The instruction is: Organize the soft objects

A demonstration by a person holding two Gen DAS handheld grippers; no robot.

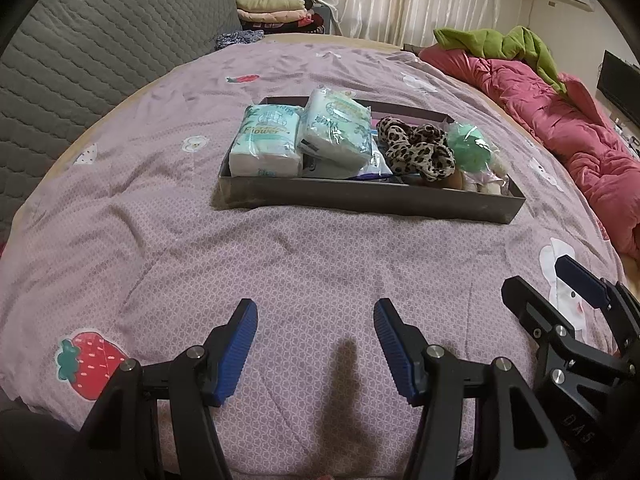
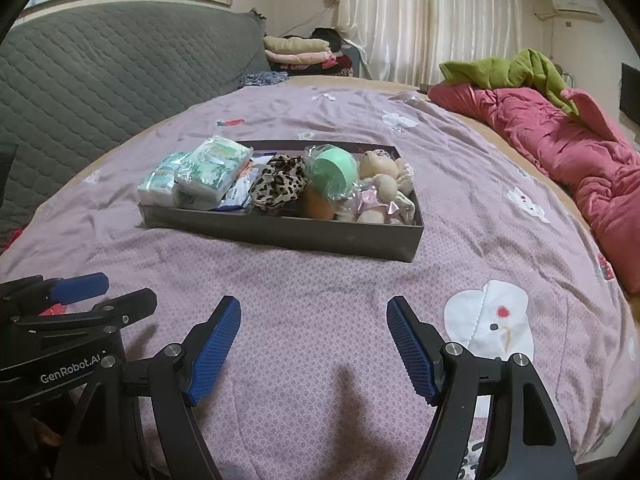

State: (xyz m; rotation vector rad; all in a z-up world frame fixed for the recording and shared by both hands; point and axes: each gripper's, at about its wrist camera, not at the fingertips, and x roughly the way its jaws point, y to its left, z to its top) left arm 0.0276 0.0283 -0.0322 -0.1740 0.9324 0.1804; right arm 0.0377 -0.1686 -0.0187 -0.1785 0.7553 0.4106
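Only right wrist view shows the plush toy (image 2: pixel 384 184) in the tray (image 2: pixel 280 232).

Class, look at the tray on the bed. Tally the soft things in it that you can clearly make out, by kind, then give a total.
In the tray:
Tissue packs: 2
Leopard-print scrunchie: 1
Green ball in plastic wrap: 1
Beige plush toy: 1
Total: 5
Other items lie partly hidden underneath, uncounted.

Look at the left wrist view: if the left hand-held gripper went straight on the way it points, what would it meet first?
Probably the bedspread. The left hand-held gripper is open, empty and angled down at bare cloth short of the tray. Depth is unclear, so a shallower path might reach the tray's near wall.
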